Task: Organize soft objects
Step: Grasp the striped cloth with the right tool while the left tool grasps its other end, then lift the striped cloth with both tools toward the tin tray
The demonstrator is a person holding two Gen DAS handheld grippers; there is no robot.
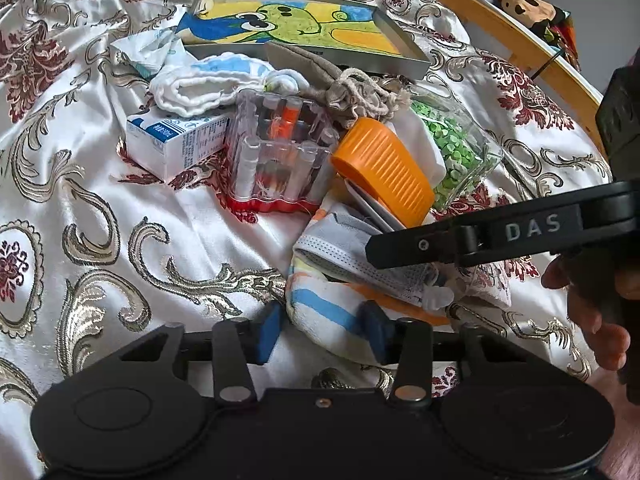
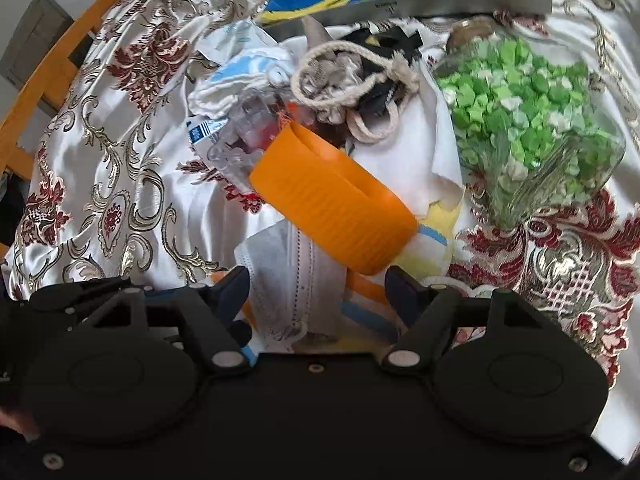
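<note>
A striped white, blue and orange cloth (image 1: 320,308) lies on the patterned bedspread (image 1: 120,240), and a white face mask (image 1: 340,256) rests on top of it. My left gripper (image 1: 324,334) straddles the cloth's near edge. Its blue pads sit close beside the cloth without visibly squeezing it. In the right wrist view my right gripper (image 2: 320,294) stands open over the face mask (image 2: 288,272) and the striped cloth (image 2: 432,240). One of its black fingers (image 1: 400,246) reaches in from the right above the mask. Farther back lie a white washcloth (image 1: 200,84) and a beige drawstring pouch (image 1: 352,92).
An orange ribbed lid (image 1: 384,168) leans on the pile. Around it are a jar of green paper stars (image 1: 452,148), a clear plastic box (image 1: 280,152), a white and blue carton (image 1: 176,140) and a framed cartoon picture (image 1: 304,24). A wooden bed rail (image 1: 500,28) runs behind. A hand (image 1: 592,320) shows at the right.
</note>
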